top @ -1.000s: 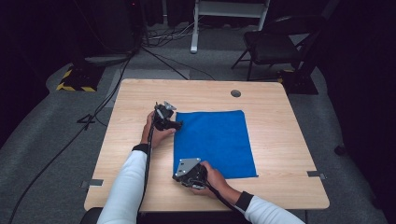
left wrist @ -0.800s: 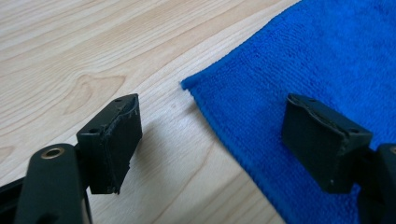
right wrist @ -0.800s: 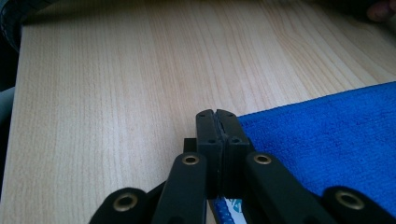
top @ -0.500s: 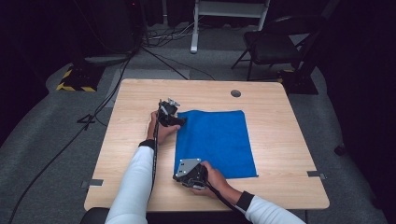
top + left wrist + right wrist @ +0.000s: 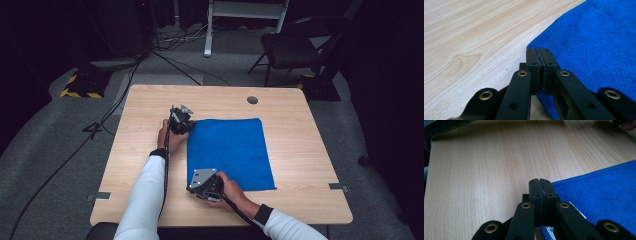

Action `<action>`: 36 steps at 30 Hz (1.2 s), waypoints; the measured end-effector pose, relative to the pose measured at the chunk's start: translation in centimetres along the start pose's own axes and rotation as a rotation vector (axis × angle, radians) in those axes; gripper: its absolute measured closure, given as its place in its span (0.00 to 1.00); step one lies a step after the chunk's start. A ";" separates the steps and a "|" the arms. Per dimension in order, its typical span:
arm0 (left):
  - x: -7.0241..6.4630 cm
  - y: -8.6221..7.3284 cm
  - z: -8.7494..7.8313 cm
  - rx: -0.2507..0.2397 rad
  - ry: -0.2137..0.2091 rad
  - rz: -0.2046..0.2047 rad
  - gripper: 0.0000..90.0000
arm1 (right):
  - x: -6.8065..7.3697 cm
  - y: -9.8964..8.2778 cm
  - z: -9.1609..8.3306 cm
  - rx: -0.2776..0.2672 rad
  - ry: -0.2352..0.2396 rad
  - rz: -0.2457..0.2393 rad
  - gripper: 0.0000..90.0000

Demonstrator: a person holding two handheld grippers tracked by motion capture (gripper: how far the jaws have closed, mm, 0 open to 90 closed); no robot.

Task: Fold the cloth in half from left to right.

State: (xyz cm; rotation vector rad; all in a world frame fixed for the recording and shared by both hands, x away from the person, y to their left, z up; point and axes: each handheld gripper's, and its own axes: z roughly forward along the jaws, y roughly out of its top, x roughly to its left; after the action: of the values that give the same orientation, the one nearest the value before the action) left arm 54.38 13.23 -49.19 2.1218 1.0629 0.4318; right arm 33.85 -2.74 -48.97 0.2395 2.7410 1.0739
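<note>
One blue cloth (image 5: 230, 152), flat, seemingly pinched corners

Blue cloth (image 5: 229, 152) is lying flat and spread on the table, a plush terry rectangle. Its far-left corner (image 5: 536, 47) is sitting pinched in the left gripper (image 5: 539, 56); its near-left corner, white label showing, is sitting clamped in the right gripper (image 5: 540, 185).

High view: above near edge, facing forward and down, whole table (image 5: 300, 130) mid-frame. Both gripper views: low, very close, looking along own jaws. Shared: blue cloth (image 5: 227, 150) at right of each, wood at left.
</note>
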 end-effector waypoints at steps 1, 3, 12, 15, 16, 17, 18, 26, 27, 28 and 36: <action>0.1 0.1 -0.2 -0.004 0.005 0.003 0.97 | 0.0 0.0 0.0 0.001 -0.003 -0.001 1.00; 0.0 0.2 -0.4 -0.009 0.007 0.008 0.97 | -0.1 0.0 -0.1 -0.002 -0.005 -0.003 1.00; 0.3 0.2 -0.9 -0.008 0.022 0.017 0.97 | -0.1 0.4 -0.2 -0.021 -0.014 -0.010 1.00; 0.5 0.0 -1.0 -0.006 0.023 0.014 0.97 | -0.1 0.6 -0.3 -0.031 -0.017 -0.004 1.00; 0.5 -0.1 -1.1 -0.005 0.020 0.008 0.97 | -0.1 0.7 -0.3 -0.034 -0.019 -0.002 1.00; 0.6 -0.2 -1.1 -0.010 0.024 0.004 0.97 | -0.1 0.7 -0.4 -0.037 -0.018 -0.001 1.00; 0.7 -0.3 -1.2 -0.015 0.026 0.002 0.97 | -0.1 0.8 -0.4 -0.039 -0.019 -0.003 1.00; 1.4 -0.6 -2.2 -0.016 0.033 0.012 0.97 | 0.1 1.1 -0.6 -0.052 -0.025 -0.007 1.00; 1.5 -0.7 -2.3 -0.015 0.042 0.021 0.97 | 0.1 1.1 -0.6 -0.053 -0.025 -0.007 1.00; 1.6 -0.7 -2.4 -0.012 0.042 0.023 0.97 | 0.1 1.1 -0.6 -0.054 -0.024 -0.008 1.00; 2.1 -1.0 -3.0 -0.012 0.053 0.021 0.97 | 0.5 1.7 -0.1 -0.057 -0.021 -0.025 1.00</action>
State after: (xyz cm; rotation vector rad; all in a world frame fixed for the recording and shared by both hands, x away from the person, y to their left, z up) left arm 53.36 16.67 -47.89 2.1226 1.0661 0.5060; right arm 33.49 -1.44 -47.79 0.2065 2.6834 1.1353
